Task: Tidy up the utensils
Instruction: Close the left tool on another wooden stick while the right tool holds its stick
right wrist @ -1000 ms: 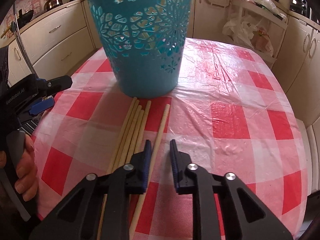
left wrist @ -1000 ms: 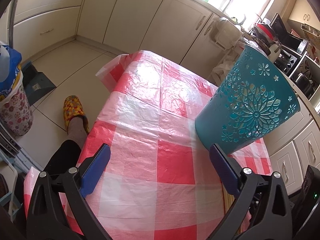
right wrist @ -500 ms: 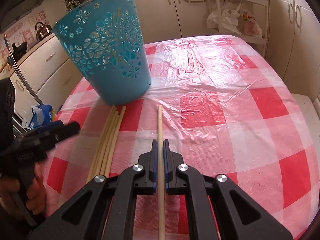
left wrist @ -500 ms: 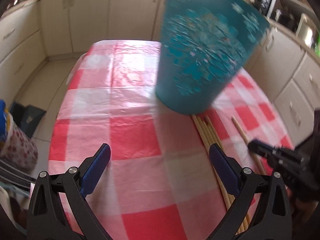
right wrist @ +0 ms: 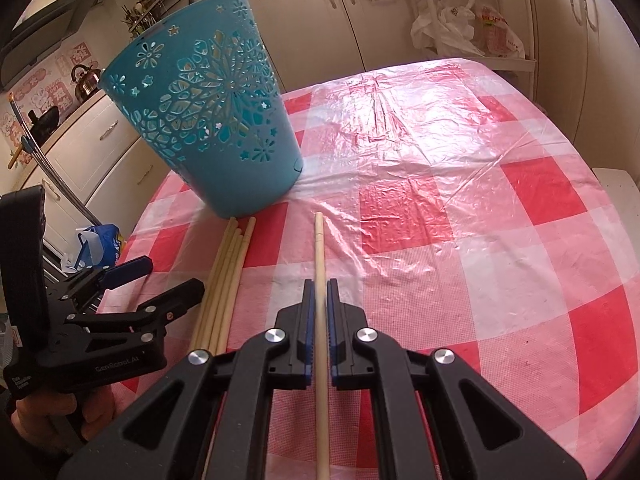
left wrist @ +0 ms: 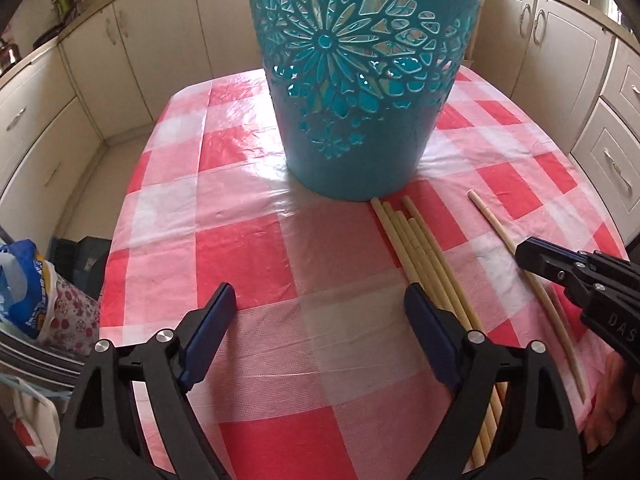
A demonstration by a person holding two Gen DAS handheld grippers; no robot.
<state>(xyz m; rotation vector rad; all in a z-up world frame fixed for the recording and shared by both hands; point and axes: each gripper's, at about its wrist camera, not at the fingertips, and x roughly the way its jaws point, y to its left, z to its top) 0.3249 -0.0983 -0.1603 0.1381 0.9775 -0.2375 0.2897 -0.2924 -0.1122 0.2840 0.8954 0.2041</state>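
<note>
Right tongs (right wrist: 319,300) clamp one pale wooden chopstick (right wrist: 319,236) beside the perforated teal plastic basket (right wrist: 208,128) (left tongs (left wrist: 320,312) gape empty); next, presumably, lifting it over the rim.

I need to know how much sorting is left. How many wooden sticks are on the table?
5: one stick is clamped in the right gripper; a bundle of four lies below the teal basket. More may hide underneath.

Cream kitchen cabinets (left wrist: 132,52) with metal handles line the walls around a table under a glossy red-and-white checked tablecloth (right wrist: 460,216) that catches bright light. A kettle (right wrist: 85,79) sits on the counter by pink wall stickers, plastic bags (right wrist: 468,28) hang on a white rack, and a floral bag (left wrist: 60,304) stands on the pale floor.
</note>
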